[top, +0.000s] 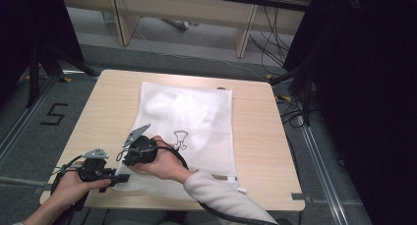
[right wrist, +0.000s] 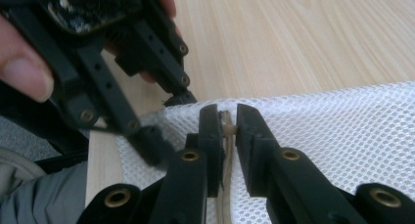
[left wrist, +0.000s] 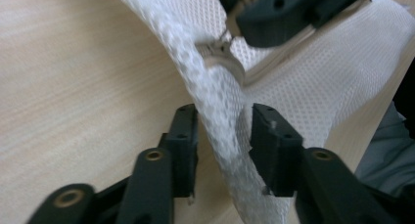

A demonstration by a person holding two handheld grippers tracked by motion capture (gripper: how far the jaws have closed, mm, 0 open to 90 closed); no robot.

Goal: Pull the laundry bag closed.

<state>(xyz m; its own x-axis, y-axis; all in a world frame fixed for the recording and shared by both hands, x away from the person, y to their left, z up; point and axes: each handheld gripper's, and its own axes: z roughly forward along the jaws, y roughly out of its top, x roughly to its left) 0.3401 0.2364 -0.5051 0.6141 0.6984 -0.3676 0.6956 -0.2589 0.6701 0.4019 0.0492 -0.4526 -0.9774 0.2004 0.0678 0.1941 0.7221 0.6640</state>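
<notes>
I am working at the near left corner of the white mesh bag (top: 196,122), which is lying flat on the wooden table (top: 255,151). My right gripper (right wrist: 226,128) is clamping the zipper pull (right wrist: 227,127) between nearly shut jaws. My left gripper (left wrist: 222,136) is straddling a raised fold of mesh (left wrist: 220,131) just beside the zipper end (left wrist: 222,60); its jaws are narrow but not yet pressing the cloth. I am judging this as the bracing step before unzipping: next I am needing the left to pinch firmly, then the right drawing the pull along the seam
</notes>
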